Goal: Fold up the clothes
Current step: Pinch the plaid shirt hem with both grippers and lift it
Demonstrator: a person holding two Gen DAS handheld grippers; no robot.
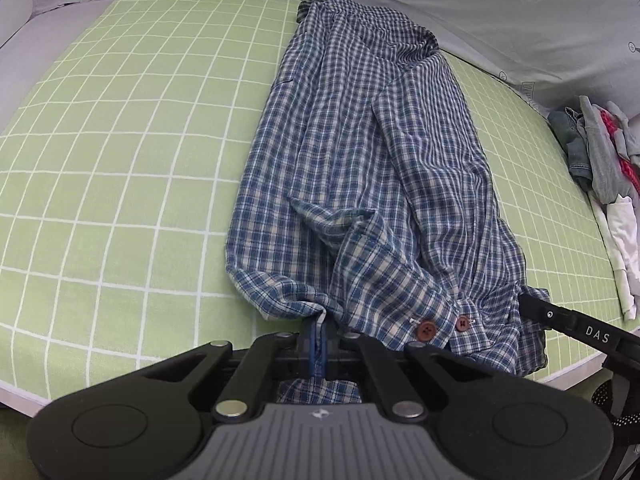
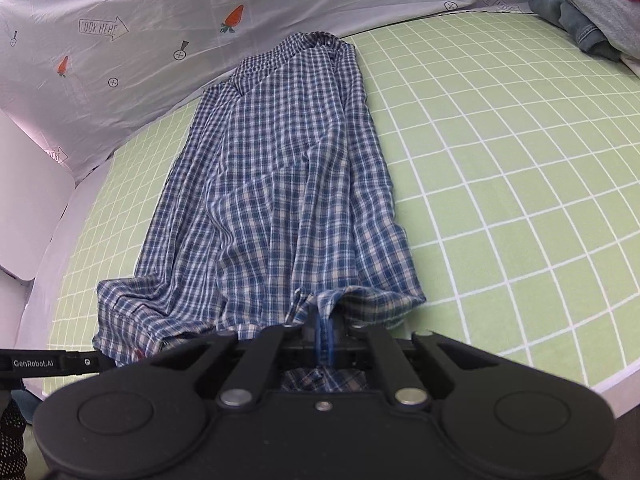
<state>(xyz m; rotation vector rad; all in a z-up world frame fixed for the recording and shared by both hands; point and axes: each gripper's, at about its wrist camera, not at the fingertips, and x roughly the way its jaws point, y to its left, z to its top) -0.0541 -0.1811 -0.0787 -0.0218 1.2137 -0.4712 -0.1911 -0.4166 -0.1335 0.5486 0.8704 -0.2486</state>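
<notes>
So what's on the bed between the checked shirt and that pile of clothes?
Nothing: in the left wrist view, only bare green grid sheet lies between the plaid shirt and the clothes pile.

Green grid-patterned bed surface [image 1: 120, 160], bearing a blue plaid shirt [image 1: 360, 160] lengthwise and a clothes pile [image 1: 600, 160] at one edge.

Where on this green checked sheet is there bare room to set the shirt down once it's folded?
Bare sheet lies wide on the plaid shirt's left, out to the grey printed cloth at the back. A second patch runs between the shirt and the clothes pile on its right. It is crowded at that pile, and at the near hem, where both grippers grip it.
</notes>
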